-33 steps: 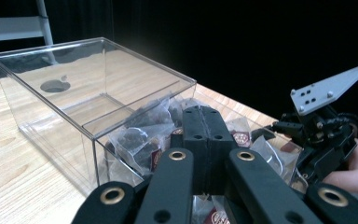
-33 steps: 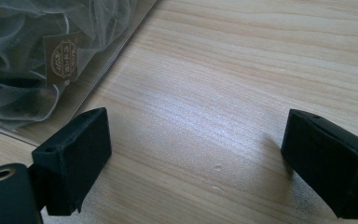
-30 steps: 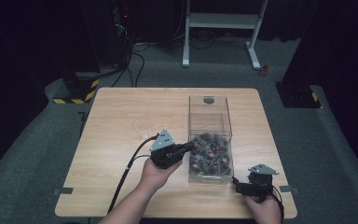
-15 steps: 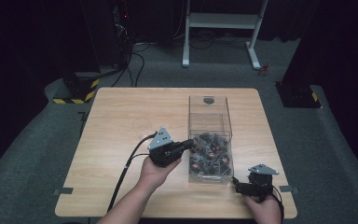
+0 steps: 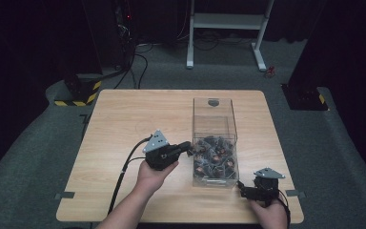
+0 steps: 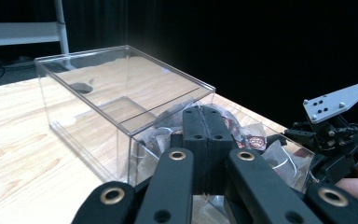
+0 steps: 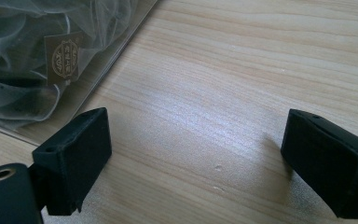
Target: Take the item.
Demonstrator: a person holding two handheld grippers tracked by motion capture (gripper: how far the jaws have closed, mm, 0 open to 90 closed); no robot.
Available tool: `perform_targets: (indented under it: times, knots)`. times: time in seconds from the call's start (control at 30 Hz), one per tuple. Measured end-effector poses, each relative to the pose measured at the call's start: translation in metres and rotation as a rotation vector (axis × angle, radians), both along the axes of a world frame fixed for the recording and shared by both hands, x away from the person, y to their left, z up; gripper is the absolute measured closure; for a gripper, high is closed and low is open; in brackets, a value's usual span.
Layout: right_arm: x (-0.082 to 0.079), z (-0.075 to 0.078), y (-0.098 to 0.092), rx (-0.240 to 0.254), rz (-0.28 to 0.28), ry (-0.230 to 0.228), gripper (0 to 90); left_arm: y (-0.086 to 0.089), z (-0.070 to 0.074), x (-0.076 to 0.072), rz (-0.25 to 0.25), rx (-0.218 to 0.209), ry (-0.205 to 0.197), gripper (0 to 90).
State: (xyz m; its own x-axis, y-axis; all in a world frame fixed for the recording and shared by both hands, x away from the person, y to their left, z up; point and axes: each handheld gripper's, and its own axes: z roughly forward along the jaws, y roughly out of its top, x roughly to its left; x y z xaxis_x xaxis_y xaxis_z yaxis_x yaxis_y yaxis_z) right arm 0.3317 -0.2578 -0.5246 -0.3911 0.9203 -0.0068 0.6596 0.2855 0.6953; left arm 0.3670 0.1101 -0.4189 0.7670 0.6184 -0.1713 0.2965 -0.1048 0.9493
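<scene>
While the clear box [image 5: 213,143] sits right of centre in the high view, with its heap of wrapped packets [image 5: 213,155] filling the lower half and the upper half bare, I judge the work barely begun: nothing lies out on the bench [image 5: 124,119] and neither gripper carries a packet. My left gripper [image 5: 189,148] has its jaws pressed together with nothing between them, tips at the box's left wall, just over the rim as far as I can tell; in the left gripper view the closed jaws point across the near corner toward the packets [image 6: 254,137]. My right gripper [image 5: 240,191] rests low on the bench at lower right, jaws wide apart on bare wood, just off the box's near corner [image 7: 51,70]. Whether packets go in or come out, I cannot tell. Room is generous on the left half of the bench; the right side is tight, close to the bench's lower edge and the thin box walls.
</scene>
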Motion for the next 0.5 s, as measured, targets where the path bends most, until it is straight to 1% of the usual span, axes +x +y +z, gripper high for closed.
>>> perform_targets:
  times: [0.13,0.33,0.37,0.5]
  knots:
    - [0.000,0.000,0.000,0.001,0.000,0.001,8.4,0.005,0.000,-0.001,0.008,0.002,-0.002,90.0]
    - [0.000,0.000,0.000,0.001,0.000,0.001,8.4,0.017,-0.001,-0.003,0.028,0.009,-0.006,90.0]
    - [0.000,0.000,0.000,0.001,0.000,0.000,8.4,0.021,-0.002,-0.003,0.038,0.007,-0.001,90.0]
    - [0.000,0.000,0.000,0.000,0.000,0.000,8.4,0.026,-0.002,-0.004,0.047,0.012,-0.004,90.0]
